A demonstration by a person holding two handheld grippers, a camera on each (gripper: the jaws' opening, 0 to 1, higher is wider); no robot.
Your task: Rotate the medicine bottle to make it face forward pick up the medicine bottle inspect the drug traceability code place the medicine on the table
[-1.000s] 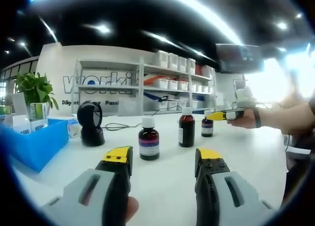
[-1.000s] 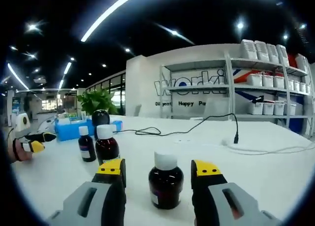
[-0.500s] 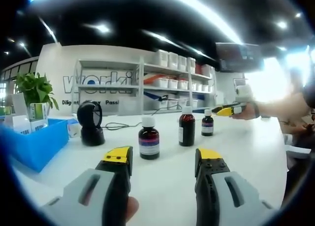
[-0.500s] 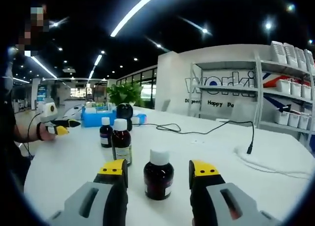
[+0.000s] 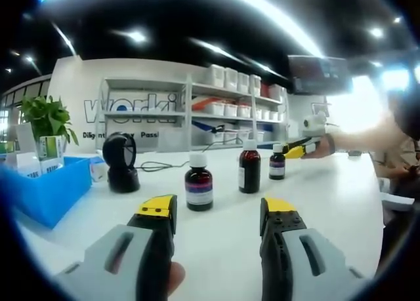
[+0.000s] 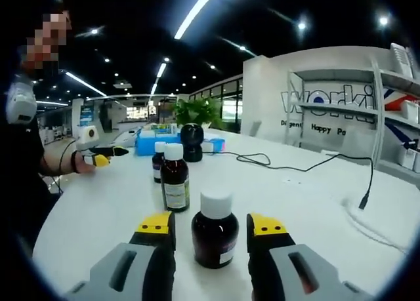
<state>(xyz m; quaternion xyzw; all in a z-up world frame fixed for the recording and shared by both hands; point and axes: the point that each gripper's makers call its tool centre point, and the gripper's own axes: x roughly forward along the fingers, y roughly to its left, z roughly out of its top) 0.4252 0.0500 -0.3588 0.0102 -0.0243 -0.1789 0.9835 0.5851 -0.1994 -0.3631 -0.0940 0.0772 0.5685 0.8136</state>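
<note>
— While the right gripper [image 6: 211,230] hovers low over the white round table [image 6: 105,209], where does the bottle stand?
— The nearest small dark brown medicine bottle with a white cap [image 6: 214,228] stands upright between its spread yellow-tipped jaws; contact cannot be told.
— And the rest?
— A taller brown bottle with a pale label [image 6: 174,185] stands just beyond, a third dark bottle [image 6: 159,170] behind it, both apart. Bare tabletop lies to the right, up to a black cable [image 6: 308,167].
— The left gripper [image 5: 217,213]?
— Jaws apart, holding nothing, over open table. The bottle row sits well ahead; a blue plastic bin [image 5: 46,191] sits at the left edge.
</note>
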